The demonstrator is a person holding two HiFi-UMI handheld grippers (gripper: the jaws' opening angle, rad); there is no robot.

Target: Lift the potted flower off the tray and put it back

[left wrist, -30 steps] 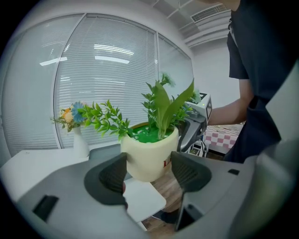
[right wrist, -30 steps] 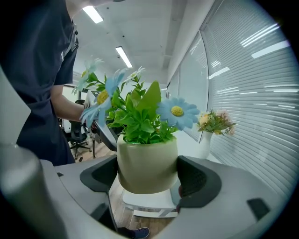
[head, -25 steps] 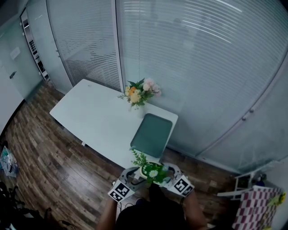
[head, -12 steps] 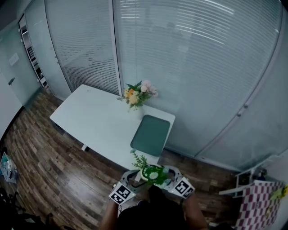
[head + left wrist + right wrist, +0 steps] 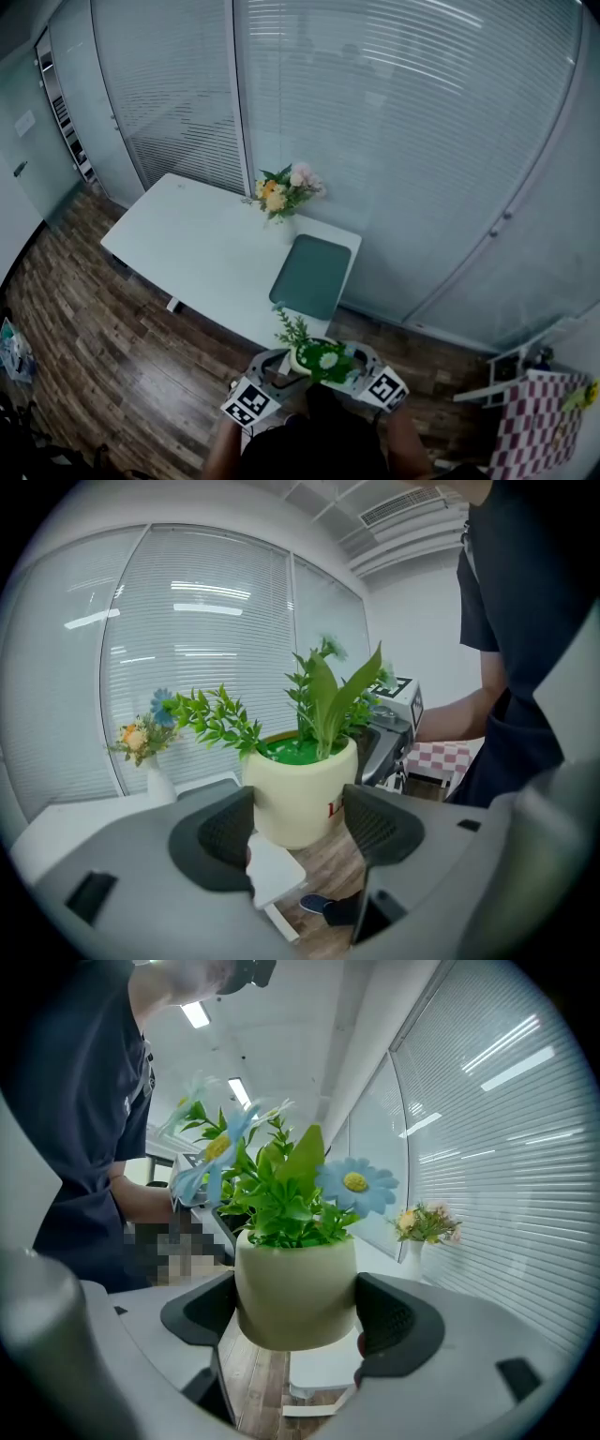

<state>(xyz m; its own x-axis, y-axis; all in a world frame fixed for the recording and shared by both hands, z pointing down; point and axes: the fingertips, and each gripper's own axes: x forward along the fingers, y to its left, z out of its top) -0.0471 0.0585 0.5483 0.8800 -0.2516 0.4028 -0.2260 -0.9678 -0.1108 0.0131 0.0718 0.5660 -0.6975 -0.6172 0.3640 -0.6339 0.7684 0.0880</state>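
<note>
The potted flower [image 5: 321, 359], a cream pot with green leaves and blue and white daisies, hangs in the air close to the person's body, off the near end of the table. The left gripper [image 5: 284, 364] and right gripper [image 5: 354, 367] hold it from opposite sides. In the left gripper view the pot [image 5: 302, 794] sits between the dark pads [image 5: 217, 834]. In the right gripper view the pot [image 5: 295, 1283] fills the gap, touching both pads [image 5: 389, 1321]. The dark green tray [image 5: 310, 275] lies bare on the white table [image 5: 192, 248], beyond the pot.
A white vase of pink and orange flowers [image 5: 284, 195] stands just behind the tray near the glass wall with blinds. Wooden floor [image 5: 103, 356] surrounds the table. A checked cloth [image 5: 539, 422] lies at the lower right.
The pot stays gripped between both grippers at the same spot before the body. Only the head view has shifted slightly.
</note>
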